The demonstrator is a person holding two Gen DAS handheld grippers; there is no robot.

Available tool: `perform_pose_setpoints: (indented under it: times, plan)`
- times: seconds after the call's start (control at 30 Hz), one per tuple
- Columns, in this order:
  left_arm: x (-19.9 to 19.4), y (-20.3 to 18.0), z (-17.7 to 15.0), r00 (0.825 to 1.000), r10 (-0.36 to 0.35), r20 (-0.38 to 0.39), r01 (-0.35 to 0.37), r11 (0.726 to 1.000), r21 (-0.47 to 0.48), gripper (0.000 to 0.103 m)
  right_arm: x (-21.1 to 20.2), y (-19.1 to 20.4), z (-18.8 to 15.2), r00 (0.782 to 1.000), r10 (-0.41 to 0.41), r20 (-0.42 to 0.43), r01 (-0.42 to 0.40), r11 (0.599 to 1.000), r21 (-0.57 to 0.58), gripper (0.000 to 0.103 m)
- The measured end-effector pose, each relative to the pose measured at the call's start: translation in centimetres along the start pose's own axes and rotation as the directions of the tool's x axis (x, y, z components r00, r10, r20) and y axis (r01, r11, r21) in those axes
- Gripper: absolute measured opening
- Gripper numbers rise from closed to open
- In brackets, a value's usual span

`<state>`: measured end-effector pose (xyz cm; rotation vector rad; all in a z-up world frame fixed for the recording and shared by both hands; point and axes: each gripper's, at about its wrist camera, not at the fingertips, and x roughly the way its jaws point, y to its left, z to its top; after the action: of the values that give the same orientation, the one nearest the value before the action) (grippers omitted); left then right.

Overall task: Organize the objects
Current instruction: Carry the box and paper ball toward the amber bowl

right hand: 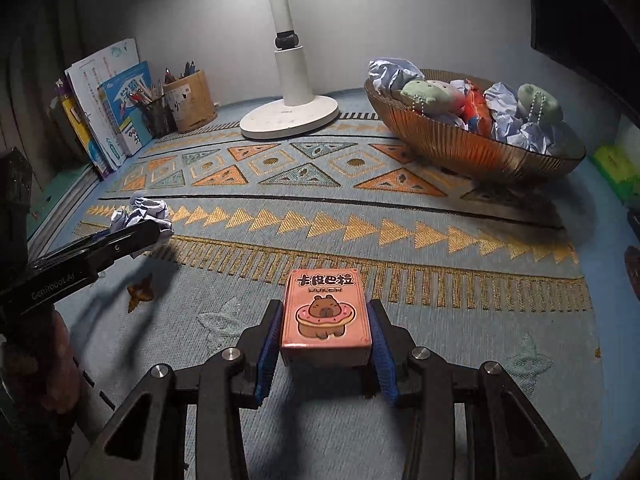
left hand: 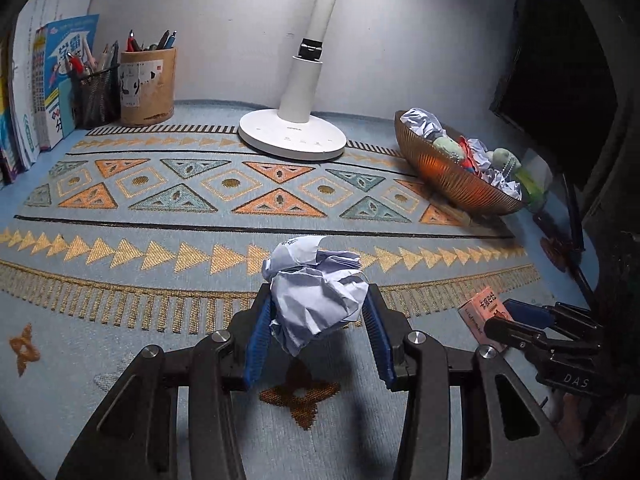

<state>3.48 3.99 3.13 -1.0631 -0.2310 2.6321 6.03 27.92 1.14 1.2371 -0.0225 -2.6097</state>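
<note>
We hold a crumpled paper ball (left hand: 316,292) clamped between the blue pads of our left gripper (left hand: 318,312), lifted above the patterned mat (left hand: 160,208). Our right gripper (right hand: 326,320) is clamped on a pink card box (right hand: 326,312), also over the mat. The ribbed bowl (right hand: 472,152), far right, holds paper wads and soft toys beside the lamp (right hand: 290,116).

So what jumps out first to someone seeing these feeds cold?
Each gripper holds something above the patterned mat: the left gripper is shut on a crumpled paper ball, the right gripper on a pink card box with a cartoon capybara. Behind them stands a white lamp by the wall. To its right sits a ribbed amber bowl piled with crumpled paper and small plush toys.
</note>
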Motion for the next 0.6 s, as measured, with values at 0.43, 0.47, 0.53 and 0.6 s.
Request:
perform_pose_setpoints:
  times: [0.43, 0.47, 0.53, 0.6]
  plan:
    - [0.6, 0.2, -0.3, 0.999, -0.027, -0.029, 0.027, 1.0, 0.006, 0.042, 1.6, 1.6, -0.2, 0.996, -0.072, -0.059, 0.071, 0.997, -0.016, 0.065]
    - [0.6, 0.1, -0.3, 0.999, -0.024, -0.032, 0.024, 1.0, 0.005, 0.042, 1.7, 1.8, -0.2, 0.994, -0.096, -0.061, 0.094, 0.995, -0.024, 0.062]
    - [0.7, 0.0, -0.3, 0.999, -0.015, -0.036, 0.016, 1.0, 0.007, 0.042, 1.8, 2.1, -0.1, 0.989, -0.134, -0.058, 0.132, 0.99, -0.039, 0.049]
    - [0.7, -0.1, -0.3, 0.999, -0.002, -0.037, 0.002, 1.0, 0.014, 0.042, 1.7, 2.0, -0.1, 0.99, -0.134, -0.049, 0.132, 0.991, -0.034, 0.04]
